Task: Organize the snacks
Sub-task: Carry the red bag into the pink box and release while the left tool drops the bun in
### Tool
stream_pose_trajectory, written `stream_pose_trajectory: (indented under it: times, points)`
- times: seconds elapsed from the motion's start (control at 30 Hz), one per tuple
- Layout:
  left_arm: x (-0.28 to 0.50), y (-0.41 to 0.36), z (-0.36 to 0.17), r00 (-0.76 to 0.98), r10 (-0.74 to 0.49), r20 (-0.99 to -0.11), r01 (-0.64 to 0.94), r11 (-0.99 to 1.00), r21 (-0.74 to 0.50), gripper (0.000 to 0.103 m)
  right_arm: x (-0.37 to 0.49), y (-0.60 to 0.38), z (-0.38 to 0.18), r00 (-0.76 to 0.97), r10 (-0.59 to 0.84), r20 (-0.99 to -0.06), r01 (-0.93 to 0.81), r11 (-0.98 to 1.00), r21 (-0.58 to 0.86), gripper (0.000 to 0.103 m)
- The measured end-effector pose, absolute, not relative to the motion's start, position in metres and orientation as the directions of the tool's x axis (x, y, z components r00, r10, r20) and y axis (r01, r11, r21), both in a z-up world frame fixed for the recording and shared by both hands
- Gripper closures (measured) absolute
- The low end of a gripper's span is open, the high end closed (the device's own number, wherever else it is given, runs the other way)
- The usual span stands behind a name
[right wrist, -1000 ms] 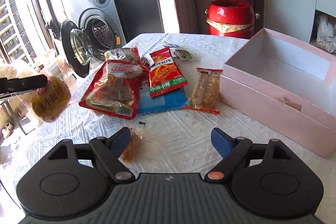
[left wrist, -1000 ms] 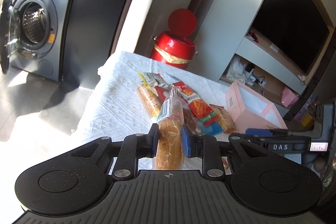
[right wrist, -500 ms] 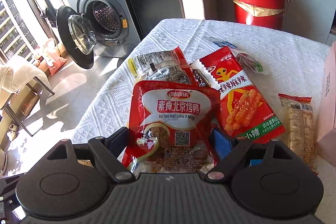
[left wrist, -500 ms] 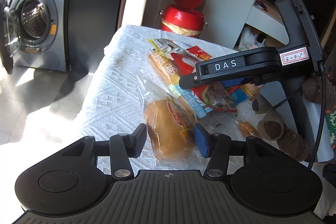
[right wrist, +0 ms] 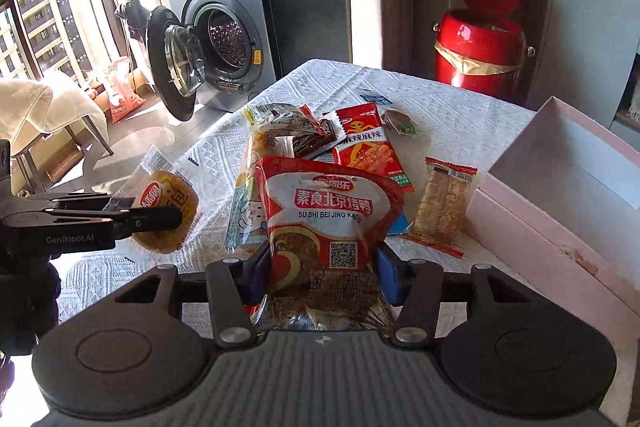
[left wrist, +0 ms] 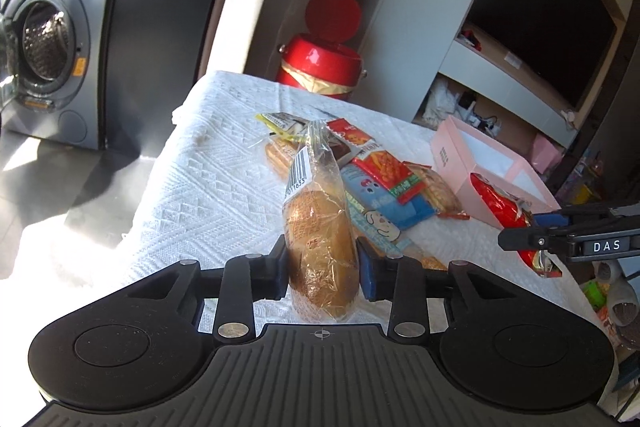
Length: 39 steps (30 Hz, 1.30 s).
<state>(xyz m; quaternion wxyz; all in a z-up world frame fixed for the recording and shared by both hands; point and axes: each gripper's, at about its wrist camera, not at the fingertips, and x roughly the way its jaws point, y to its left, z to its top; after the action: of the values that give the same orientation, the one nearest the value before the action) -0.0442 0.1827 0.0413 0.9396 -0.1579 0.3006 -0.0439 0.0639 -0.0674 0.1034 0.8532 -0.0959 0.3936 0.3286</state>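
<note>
A bread bun in a clear wrapper stands on end between the pads of my left gripper. Its jaws are closing and press on the bun's sides. From the right wrist view the same bun hangs just above the white tablecloth, in the left gripper. My right gripper has its jaws closing on a red pouch of vegetarian duck, and the pads squeeze its lower part. In the left wrist view that pouch hangs from the right gripper beside the open pink box.
Several snack packs lie heaped mid-table, with a wafer pack near the pink box. Beyond the table's far edge stand a red bin and a washing machine with its door open.
The left jaws opened around the bun, then closed on it again and it now stands upright. The right gripper came over the red pouch, closed on it, and lifted it toward the pink box.
</note>
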Motion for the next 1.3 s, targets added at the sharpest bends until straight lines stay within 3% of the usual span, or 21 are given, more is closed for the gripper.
stream_pose_trajectory:
  times: [0.13,0.27,0.43,0.53,0.67,0.83,0.97,1.03,1.13,1.3]
  points:
    - [-0.060,0.162,0.059,0.808,-0.252,-0.532,0.073,0.940,-0.334,0.065,0.051,-0.125,0.096,0.542,0.394,-0.742,-0.526,0.848,0.067,0.051]
    - [-0.052,0.121,0.094,0.799,-0.405,-0.445,0.253,0.897,-0.363,0.065,0.038,-0.180,0.091,0.587,0.332,-0.738,-0.411,0.908,0.081,0.051]
    - [0.017,0.055,0.140,0.760,-0.558,-0.333,0.446,0.821,-0.356,0.065,0.019,-0.222,0.097,0.646,0.290,-0.706,-0.312,0.944,0.102,0.050]
    - [0.096,0.024,0.152,0.704,-0.641,-0.306,0.477,0.746,-0.464,0.061,0.015,-0.231,0.101,0.676,0.278,-0.682,-0.298,0.950,0.092,0.050]
    - [0.147,0.010,0.129,0.761,-0.512,-0.399,0.330,0.834,-0.442,0.064,0.014,-0.240,0.109,0.716,0.253,-0.651,-0.274,0.959,0.071,0.050]
    - [0.113,0.038,0.086,0.769,-0.460,-0.444,0.254,0.858,-0.447,0.064,0.023,-0.255,0.124,0.768,0.211,-0.605,-0.248,0.969,0.023,0.050]
    - [0.088,0.057,0.069,0.772,-0.388,-0.504,0.191,0.897,-0.398,0.064,0.078,-0.249,0.149,0.807,0.205,-0.554,-0.261,0.965,-0.024,0.049]
    - [0.074,0.063,0.067,0.784,-0.318,-0.534,0.158,0.933,-0.323,0.064,0.123,-0.244,0.162,0.803,0.222,-0.554,-0.258,0.966,0.013,0.028]
    - [0.054,0.066,0.057,0.776,-0.257,-0.576,0.146,0.962,-0.232,0.064,0.185,-0.229,0.171,0.775,0.221,-0.592,-0.233,0.971,0.058,0.029]
    - [0.038,0.069,0.045,0.758,-0.261,-0.598,0.174,0.964,-0.200,0.064,0.193,-0.204,0.164,0.755,0.246,-0.608,-0.267,0.962,0.058,0.029]
